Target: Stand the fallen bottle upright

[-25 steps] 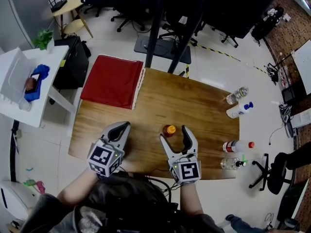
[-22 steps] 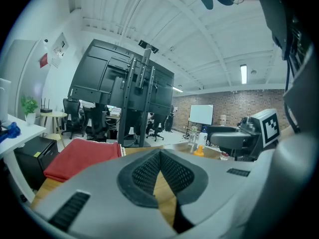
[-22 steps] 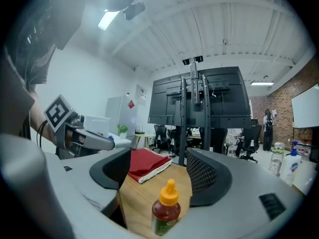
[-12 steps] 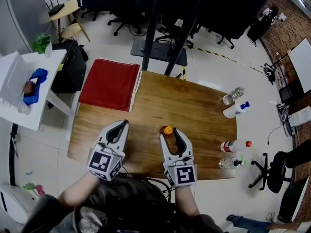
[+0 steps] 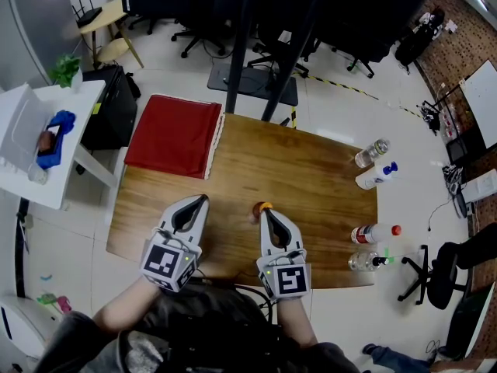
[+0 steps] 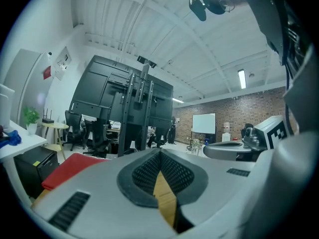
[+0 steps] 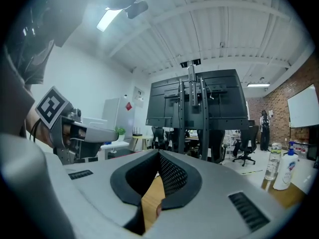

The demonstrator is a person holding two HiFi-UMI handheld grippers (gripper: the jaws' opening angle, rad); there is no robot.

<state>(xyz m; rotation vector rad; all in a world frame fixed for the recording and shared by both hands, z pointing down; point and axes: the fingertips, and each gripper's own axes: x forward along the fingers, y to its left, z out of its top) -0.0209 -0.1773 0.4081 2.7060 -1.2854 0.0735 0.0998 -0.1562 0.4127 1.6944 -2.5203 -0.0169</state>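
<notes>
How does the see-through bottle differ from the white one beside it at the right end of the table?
The see-through bottle is clear, the white bottle opaque. The see-through bottle has a small plain cap; the white bottle has a blue nozzle top. The see-through bottle looks slimmer than the white bottle. Both stand upright, side by side, near the table's right edge.
</notes>
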